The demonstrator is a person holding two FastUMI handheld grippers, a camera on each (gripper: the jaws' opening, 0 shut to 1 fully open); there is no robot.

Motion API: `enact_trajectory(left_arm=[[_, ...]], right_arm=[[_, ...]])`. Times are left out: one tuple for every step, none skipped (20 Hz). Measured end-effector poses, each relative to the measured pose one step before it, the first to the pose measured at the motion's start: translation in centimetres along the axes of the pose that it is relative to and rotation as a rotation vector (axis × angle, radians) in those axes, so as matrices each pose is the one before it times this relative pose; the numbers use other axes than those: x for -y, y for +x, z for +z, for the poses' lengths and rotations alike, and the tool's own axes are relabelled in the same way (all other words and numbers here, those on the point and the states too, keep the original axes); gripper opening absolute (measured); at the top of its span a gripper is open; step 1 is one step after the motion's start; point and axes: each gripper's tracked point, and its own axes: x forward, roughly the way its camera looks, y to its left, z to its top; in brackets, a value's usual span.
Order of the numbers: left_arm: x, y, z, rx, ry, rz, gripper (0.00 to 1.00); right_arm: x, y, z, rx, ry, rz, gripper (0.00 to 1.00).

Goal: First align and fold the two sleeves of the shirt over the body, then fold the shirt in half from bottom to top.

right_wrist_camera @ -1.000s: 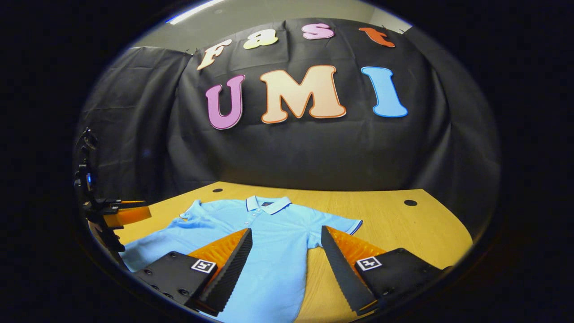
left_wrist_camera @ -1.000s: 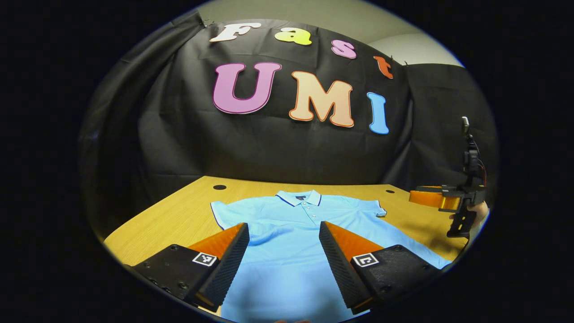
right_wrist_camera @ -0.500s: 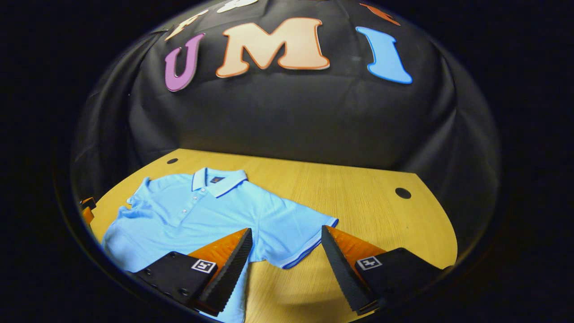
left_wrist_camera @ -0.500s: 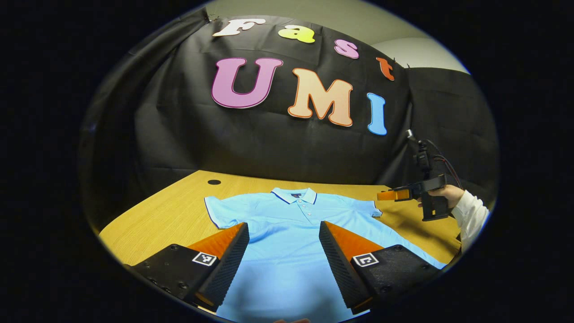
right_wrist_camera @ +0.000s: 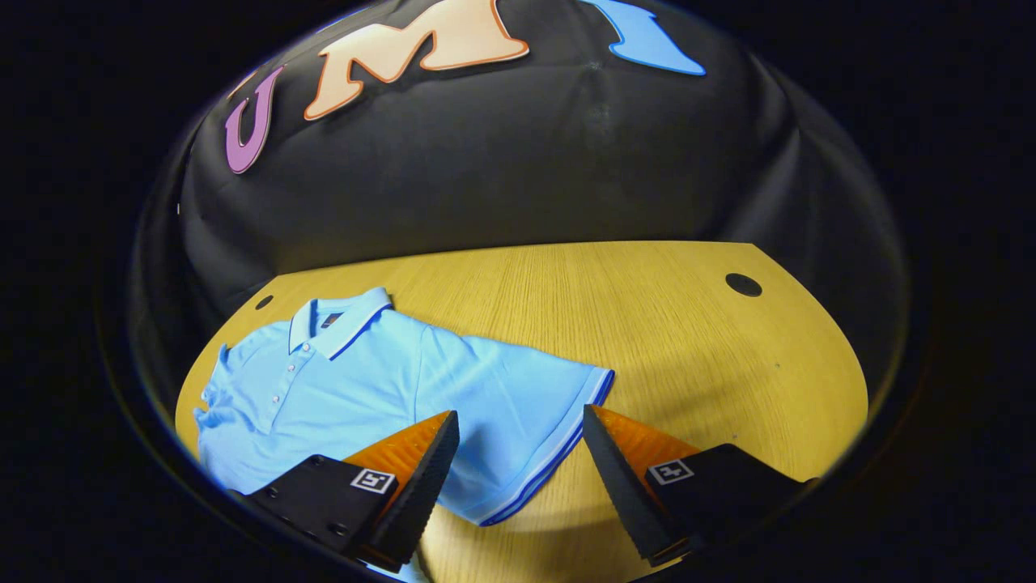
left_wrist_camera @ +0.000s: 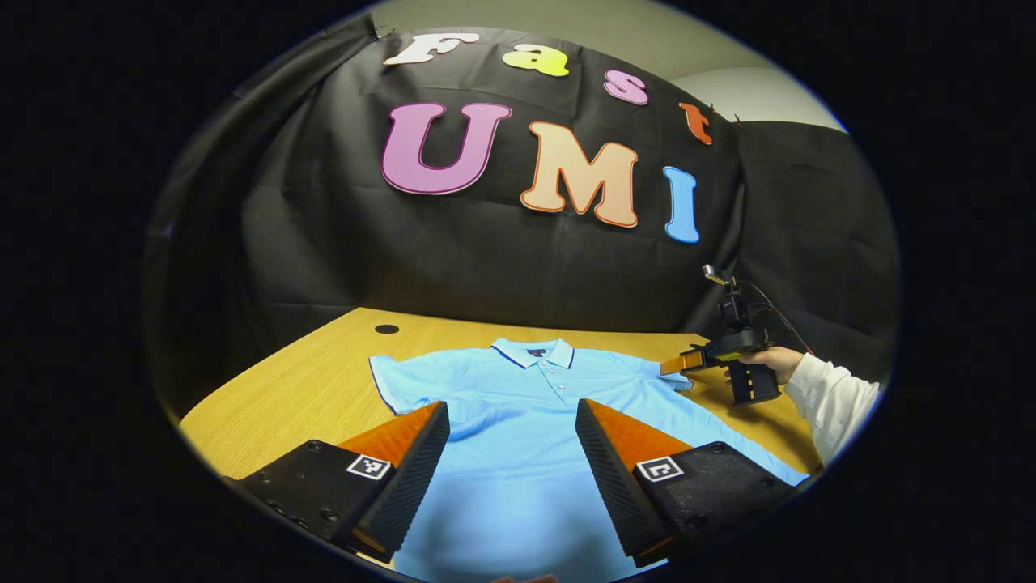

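A light blue polo shirt (left_wrist_camera: pixel 526 421) with a dark-trimmed collar lies flat on the wooden table (left_wrist_camera: pixel 299 389), collar toward the wall, both sleeves spread out. My left gripper (left_wrist_camera: pixel 511 470) hovers open above the shirt's body. In the right gripper view the shirt (right_wrist_camera: pixel 364 389) lies to the left, and its right sleeve (right_wrist_camera: pixel 538 421) with a striped cuff reaches between the fingers of my right gripper (right_wrist_camera: pixel 518 478), which is open just above it. Farther off in the left gripper view, a hand in a white sleeve (left_wrist_camera: pixel 834 397) holds the right gripper (left_wrist_camera: pixel 688 362) over that sleeve.
The table (right_wrist_camera: pixel 664 324) has round cable holes, one at the back right (right_wrist_camera: pixel 743 284) and one at the back left (left_wrist_camera: pixel 387 329). Black cloth closes the booth behind and at both sides. Bare wood lies to the right of the shirt.
My right gripper has moved forward and down toward the shirt's right sleeve, tilting toward the table. My left gripper has barely moved.
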Motion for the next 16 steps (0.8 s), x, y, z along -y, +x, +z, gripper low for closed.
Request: enact_trajectory(left_arm=[[-0.081,0.066,-0.15,-0.00612,0.0019,0.0031,0.94],[-0.072,0.121,-0.185,-0.00646,-0.0013,0.00106,0.94],[0.036,0.093,-0.038,-0.00266,-0.0036,-0.00242,0.94],[0.01,-0.06,-0.17,-0.00351,-0.00359,-0.00118,0.94],[-0.039,0.117,-0.055,-0.00452,-0.00026,0.00044,0.94],[-0.004,0.064,-0.16,-0.00184,0.00246,0.00106,0.94],[-0.106,0.04,0.096,0.00114,0.00253,0.0015,0.94],[-0.07,-0.057,-0.029,0.00133,-0.00107,0.00084,0.94],[0.044,0.02,0.111,0.00553,-0.00431,-0.00526,0.94],[0.139,0.095,0.166,0.00694,-0.00475,-0.00684,0.94],[0.098,0.076,-0.057,0.0023,0.00008,-0.00524,0.94],[-0.029,-0.014,0.101,0.00178,0.00159,-0.00067,0.94],[-0.054,-0.01,0.046,0.00264,-0.00068,-0.00163,0.94],[0.043,0.008,0.043,0.00064,-0.00241,-0.00149,0.94],[0.043,-0.014,-0.125,-0.001,-0.00003,-0.00134,0.94],[-0.067,-0.028,-0.03,-0.00221,0.00095,0.00172,0.94]], right_arm=[[0.404,0.069,-0.452,-0.00923,-0.02115,-0.01251,0.94],[0.125,-0.02,-0.127,0.00195,-0.01783,-0.00601,0.97],[-0.077,0.13,-0.018,-0.00037,-0.00355,-0.00093,0.94],[-0.03,-0.003,0.041,0.00015,0.00267,-0.00038,0.95],[-0.016,0.036,-0.131,-0.00031,-0.00064,0.00265,0.96],[0.001,0.064,0.007,0.00501,-0.00918,0.00676,0.94],[-0.02,0.021,-0.002,0.00306,-0.00855,0.00655,0.94],[-0.053,0.06,-0.041,0.00289,-0.004,0.00553,0.95],[-0.055,0.056,-0.102,0.00171,0.00024,0.0055,0.95],[-0.102,0.027,-0.042,-0.00038,-0.0008,-0.00003,0.87],[-0.107,0.042,0.119,0.00674,-0.00356,0.00549,0.79],[-0.498,-0.046,0.011,-0.00213,0.00357,0.01613,0.77],[-0.06,0.045,-0.078,0.00321,-0.00595,0.00247,0.7],[-0.515,-0.029,0.089,0.00027,-0.00593,0.02277,0.56],[-0.731,-0.018,-0.162,-0.00461,0.00368,0.01439,0.5],[-0.109,-0.113,0.268,0.00833,-0.00931,-0.00233,0.25]])
